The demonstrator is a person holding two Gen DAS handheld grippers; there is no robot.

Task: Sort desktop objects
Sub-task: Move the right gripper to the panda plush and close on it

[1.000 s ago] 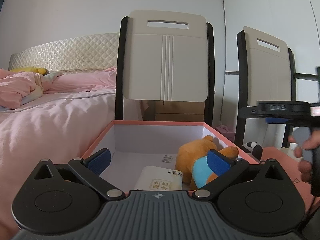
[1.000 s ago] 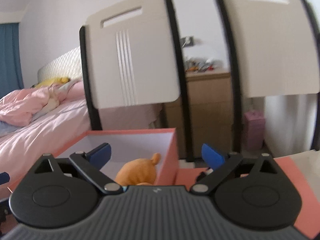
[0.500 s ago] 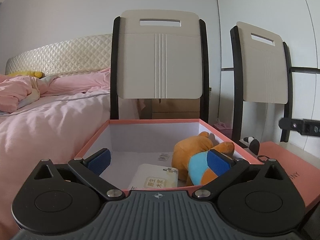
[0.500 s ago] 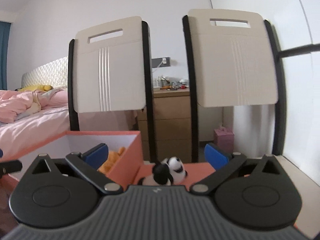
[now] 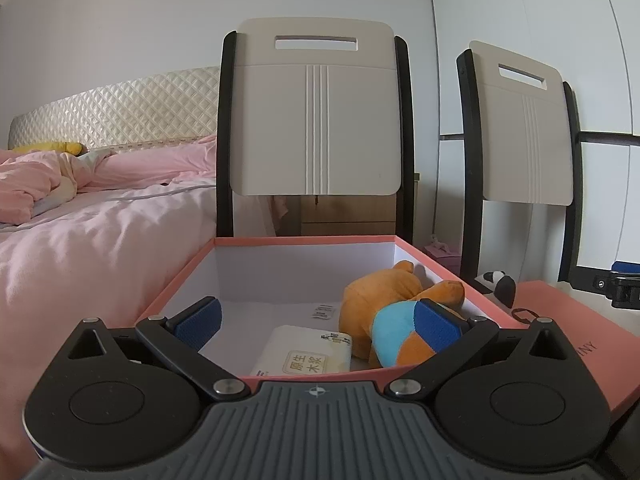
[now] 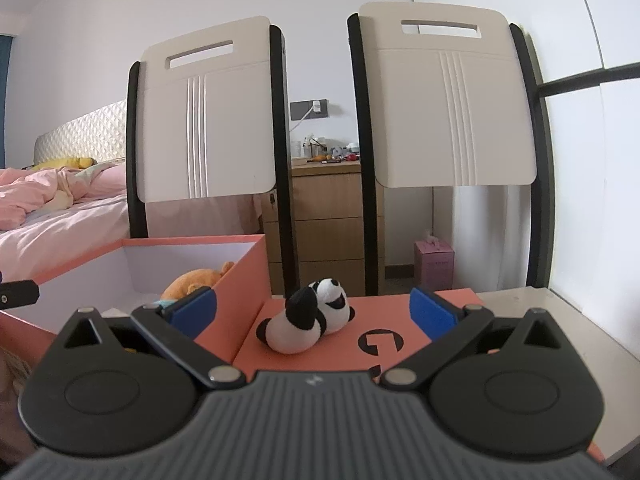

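Observation:
An open orange box (image 5: 304, 241) with a white inside holds an orange plush bear in a blue shirt (image 5: 394, 308) and a white tissue pack (image 5: 304, 354). My left gripper (image 5: 318, 322) hangs open just over the box's near rim, nothing between its fingers. In the right wrist view, a small panda plush (image 6: 308, 322) lies on the flat orange lid (image 6: 400, 346) beside the box (image 6: 244, 280). My right gripper (image 6: 312, 312) is open, the panda lying ahead between its blue pads without touching them.
Two cream chair backs (image 6: 208, 120) (image 6: 448, 100) stand right behind the table. A pink bed (image 5: 80, 232) lies to the left, a wooden drawer unit (image 6: 328, 220) and a pink tissue box (image 6: 434, 264) behind. The table's pale edge (image 6: 540, 320) runs at the right.
My right gripper has swung right, from over the box to the lid, and closed in on the panda. The left gripper has drifted slightly; the other gripper and hand left its view's centre.

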